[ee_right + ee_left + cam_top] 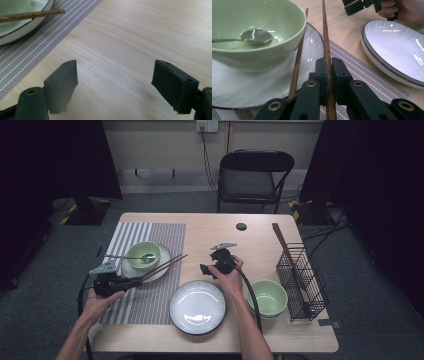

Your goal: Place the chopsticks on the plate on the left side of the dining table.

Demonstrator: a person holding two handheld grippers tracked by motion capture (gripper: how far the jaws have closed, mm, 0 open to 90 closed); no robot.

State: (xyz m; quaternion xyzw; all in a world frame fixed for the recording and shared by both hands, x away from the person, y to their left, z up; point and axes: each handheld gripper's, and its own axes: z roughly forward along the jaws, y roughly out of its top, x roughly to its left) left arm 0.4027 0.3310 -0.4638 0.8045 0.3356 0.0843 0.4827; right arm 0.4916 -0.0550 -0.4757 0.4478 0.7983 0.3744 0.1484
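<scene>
Chopsticks (325, 37), thin, stiff and slippery, sit clamped near one end by the left gripper (329, 75); the right gripper (115, 85) gapes wide, empty.

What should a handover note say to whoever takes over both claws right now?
Left claw: shut on one chopstick; the second chopstick leans loose on the small plate beside the green bowl, which holds a spoon.
Right claw: open, holding nothing, over bare table.
Done: one chopstick gripped.
Left, likely: place it, then handle the other. A wire rack with more chopsticks stands at the right.
</scene>
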